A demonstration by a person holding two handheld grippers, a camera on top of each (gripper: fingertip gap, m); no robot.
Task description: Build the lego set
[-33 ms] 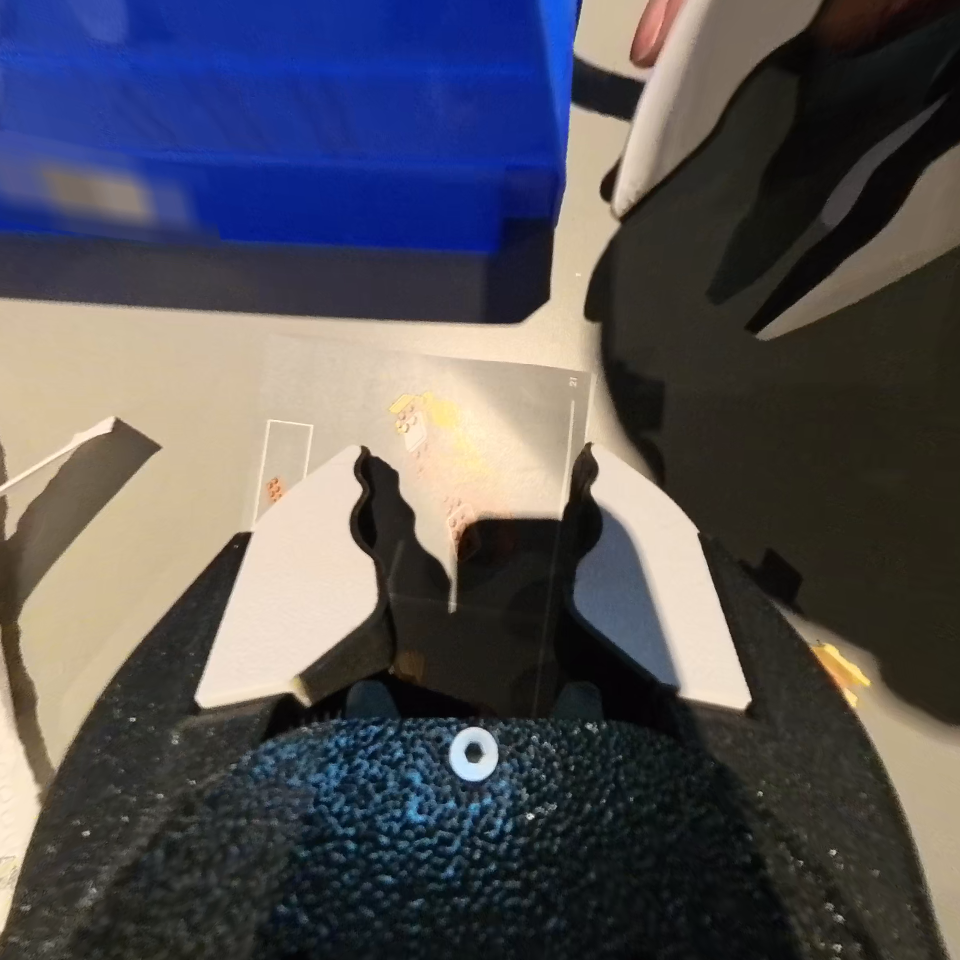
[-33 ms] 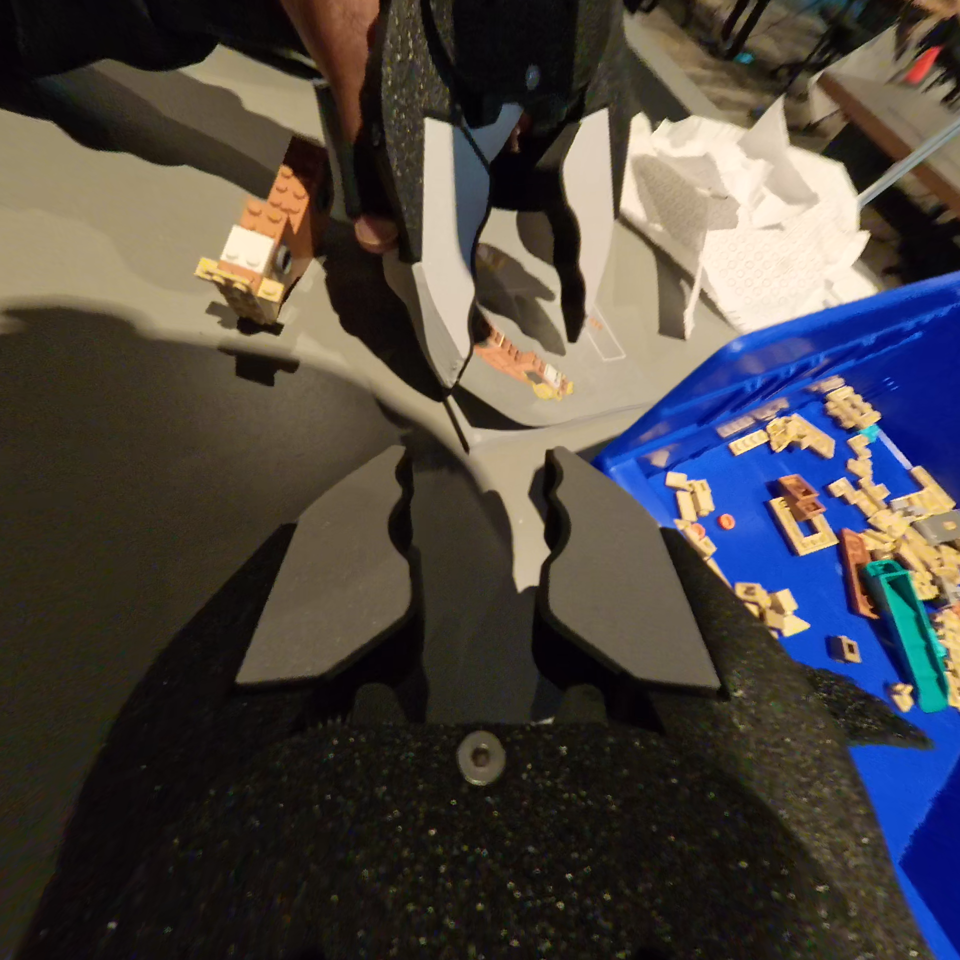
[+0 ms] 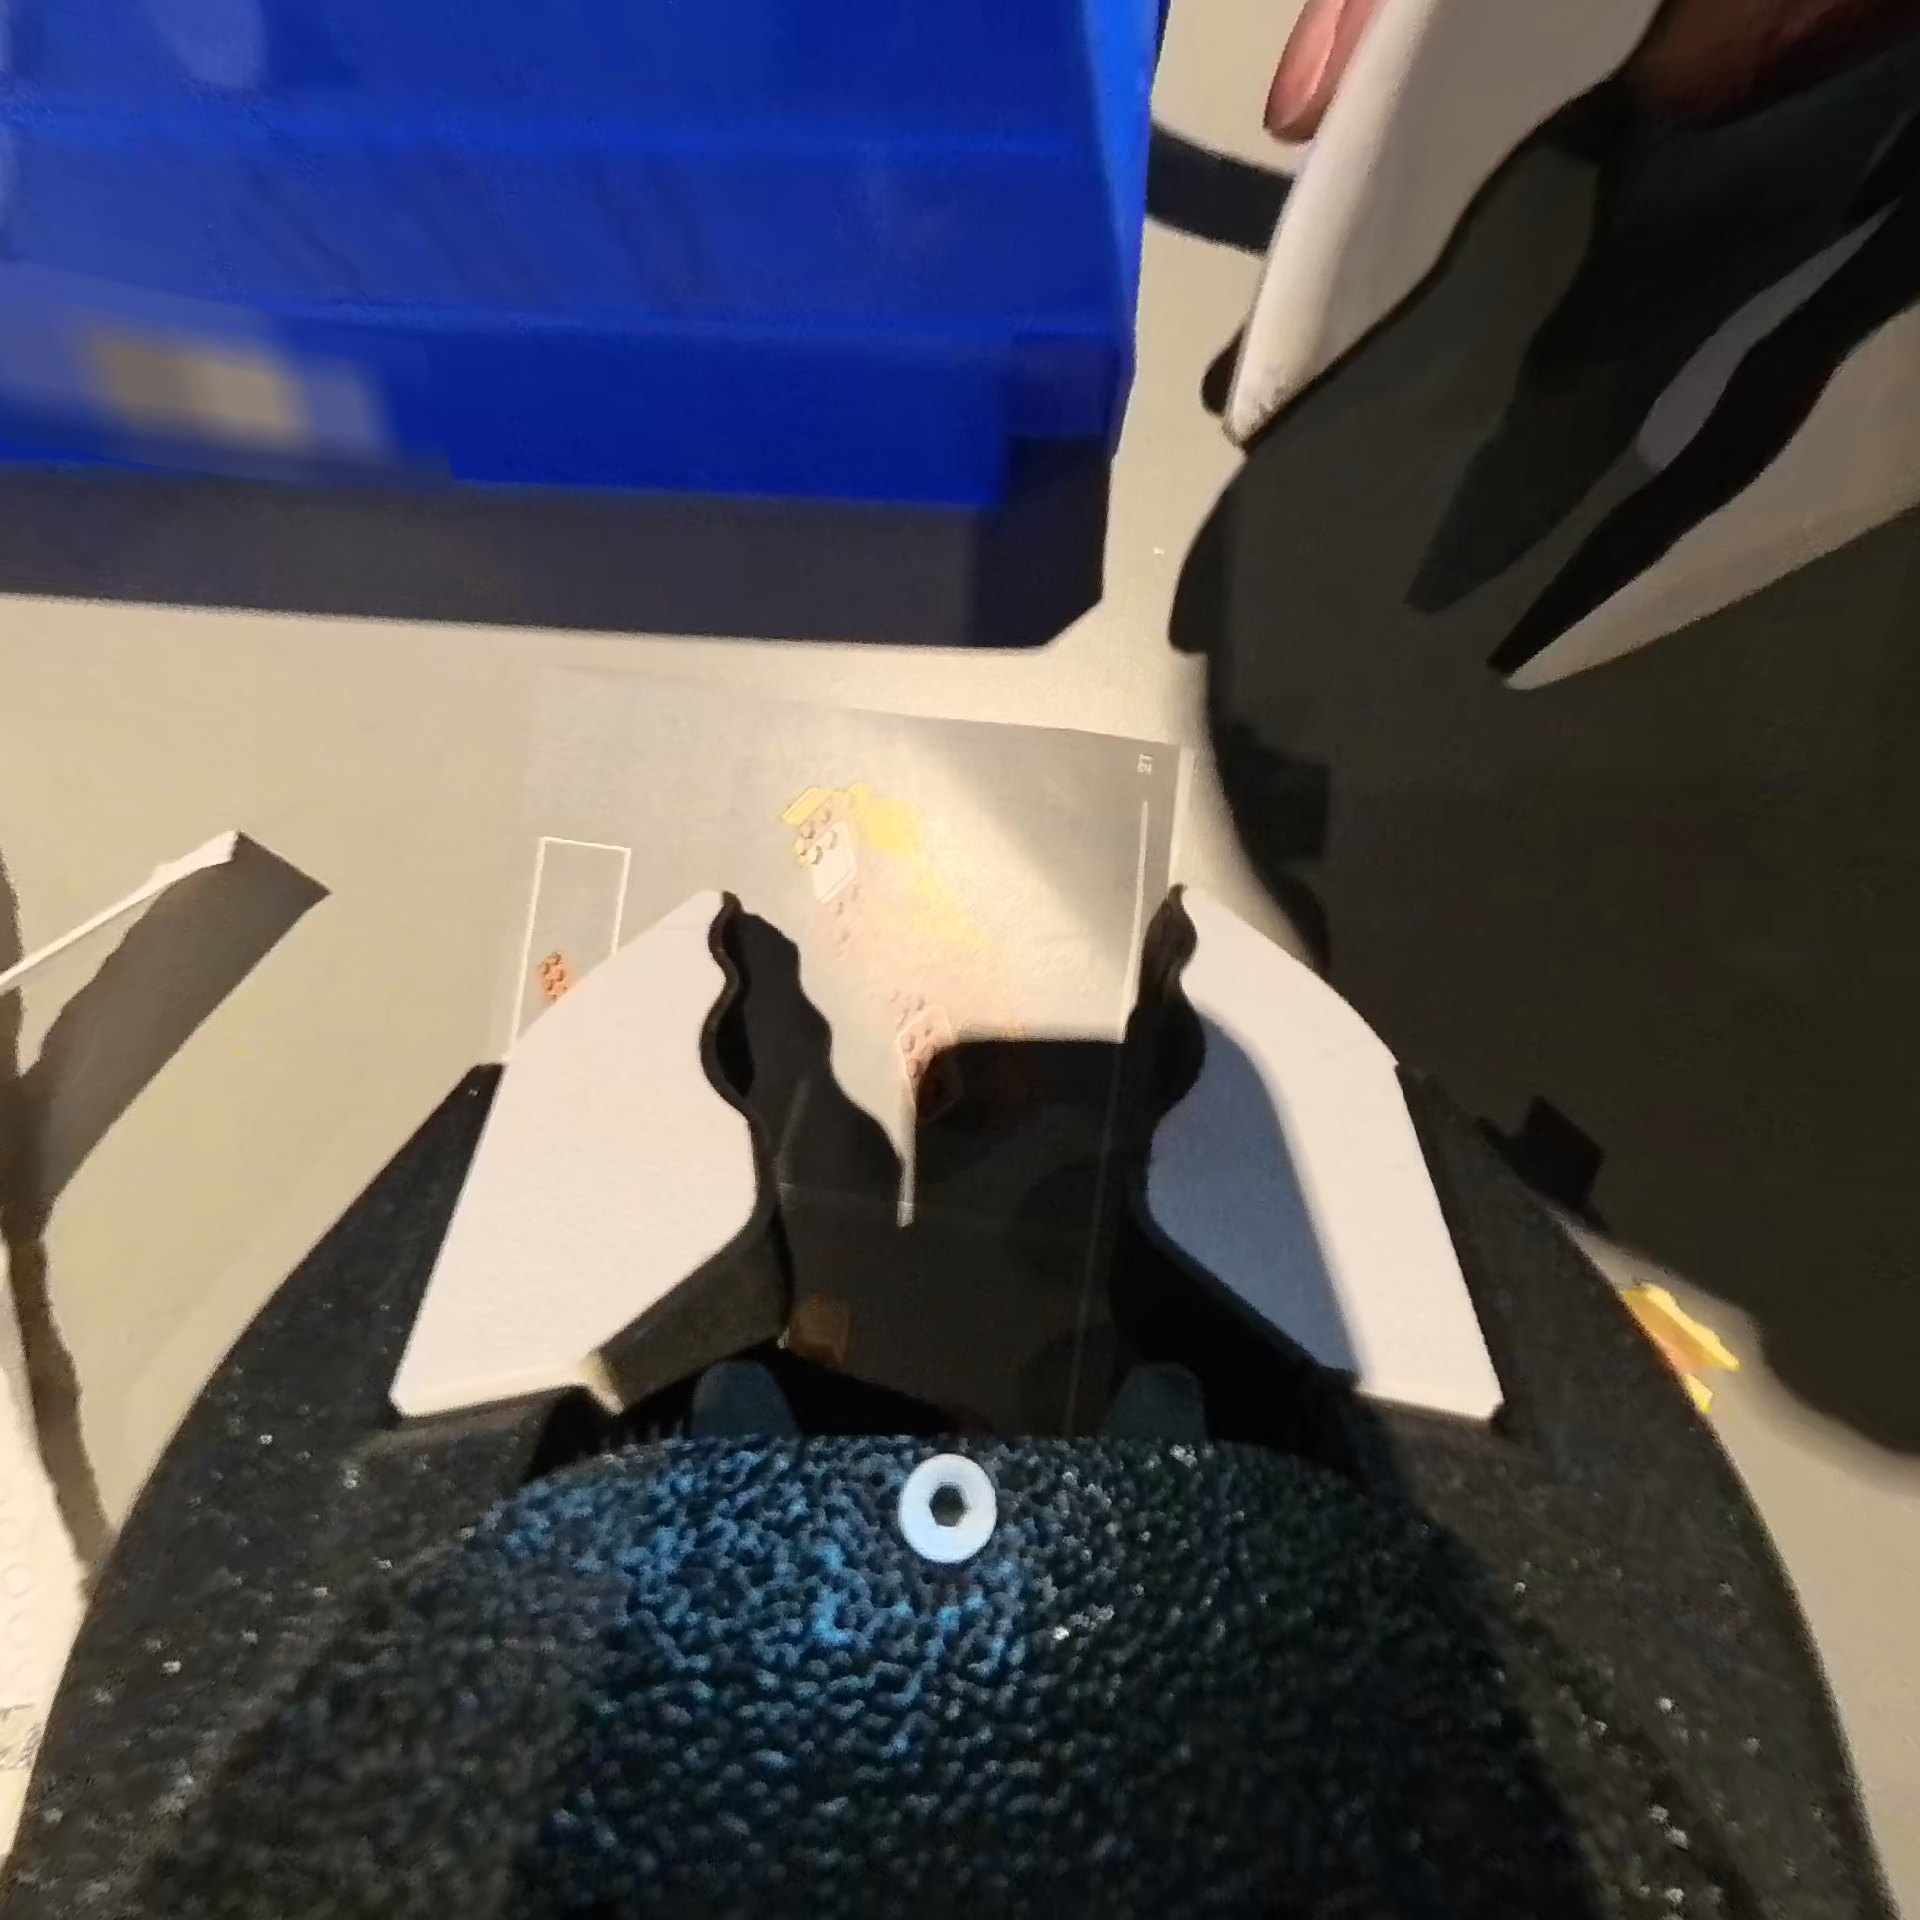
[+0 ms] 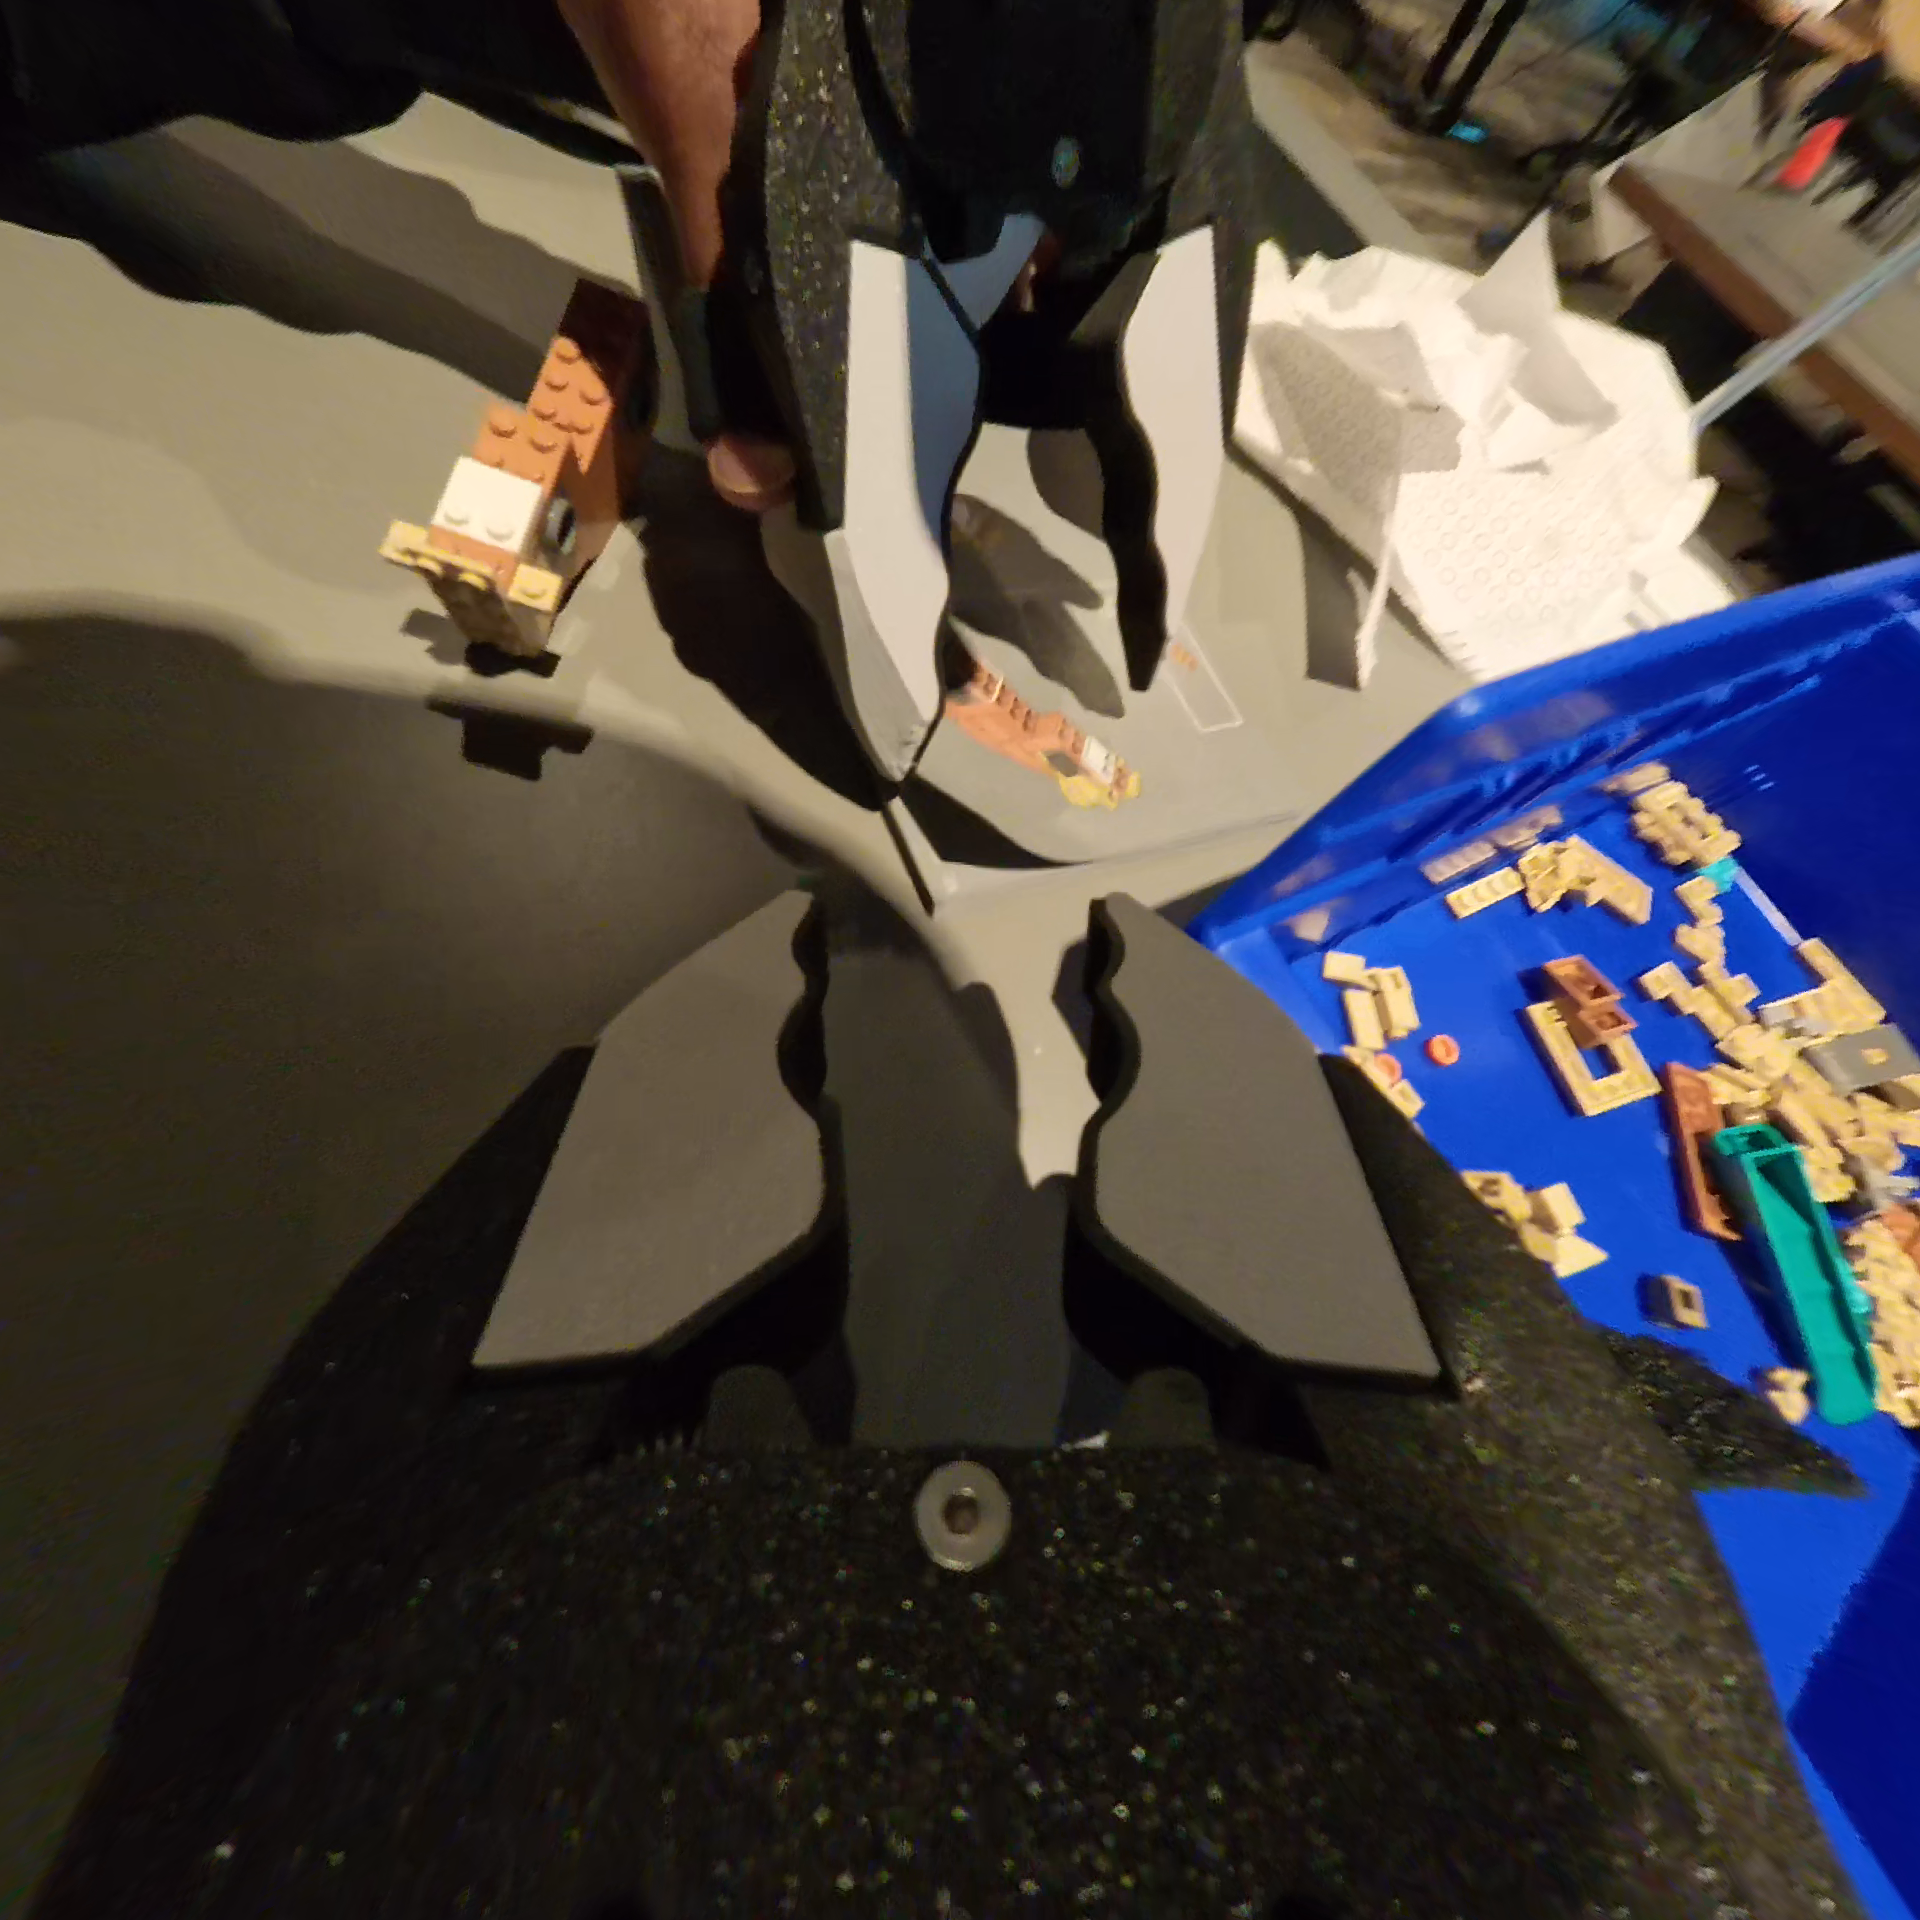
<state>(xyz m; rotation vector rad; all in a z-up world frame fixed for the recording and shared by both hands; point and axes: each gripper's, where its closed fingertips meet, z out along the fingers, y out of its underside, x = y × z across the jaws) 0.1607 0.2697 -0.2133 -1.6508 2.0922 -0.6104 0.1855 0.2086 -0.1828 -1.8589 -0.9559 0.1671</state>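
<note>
Nothing has moved since the earlier frame; it is stamped the same instant, both views match, so no progress to log.

Left claw (image 3: 951, 940): jaws wide apart, empty, hovering over the instruction sheet (image 3: 987, 821) that lies flat on the worktop (image 3: 260, 727); the far right corner of the sheet sits at 1 o'clock from the claw tips. Blue bin (image 3: 582, 312) fills 11 to 12 o'clock in the left wrist view, just beyond the sheet.

Right claw (image 4: 951, 951): jaws also apart, nothing held, low over the worktop near the sheet's near corner; in its view the left claw points down at the sheet at 12 o'clock.

Partly built model (image 4: 525, 499), brown and tan with a white block, stands on the worktop at 10 o'clock in the right wrist view, well apart from both claws, next to the hand (image 4: 717, 239) on the left tool. Loose bricks (image 4: 1714, 1049), mostly tan, lie in the bin at 3 o'clock, with a teal brick separator (image 4: 1797, 1278) among them; crumpled white paper (image 4: 1475, 457) at 1 o'clock.

Judgement: this is a check-the-instructions pause; next is likely a pick from the bin by the right claw, which is closest. Small flat pieces in a heap; risk of a poor pinch.
</note>
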